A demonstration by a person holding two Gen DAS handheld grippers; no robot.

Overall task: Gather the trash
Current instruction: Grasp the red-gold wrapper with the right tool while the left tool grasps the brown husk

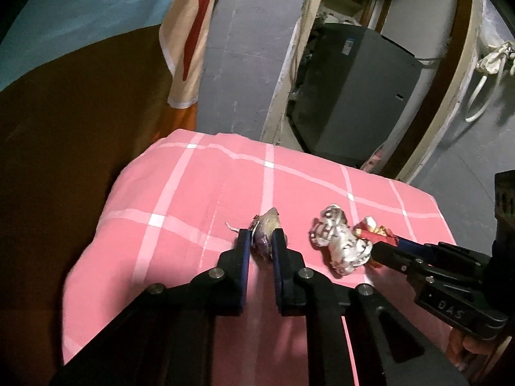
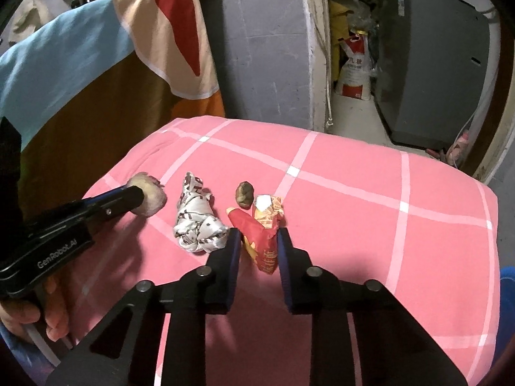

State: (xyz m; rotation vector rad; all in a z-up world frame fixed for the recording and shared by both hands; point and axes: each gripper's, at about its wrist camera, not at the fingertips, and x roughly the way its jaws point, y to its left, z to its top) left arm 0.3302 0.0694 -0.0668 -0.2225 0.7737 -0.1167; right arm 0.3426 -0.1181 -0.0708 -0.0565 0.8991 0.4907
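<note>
Red wrapper [image 2: 262, 241] lengthwise in clenched right claw [image 2: 259, 241], left claw [image 1: 260, 241] gripping perhaps onion peel [image 1: 267, 228].

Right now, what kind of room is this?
Probably a bedroom or a lived-in storeroom at home: a pink checked bedsheet covers something soft, a striped cloth hangs over furniture, and a big printed sack stands in the cluttered doorway.
</note>
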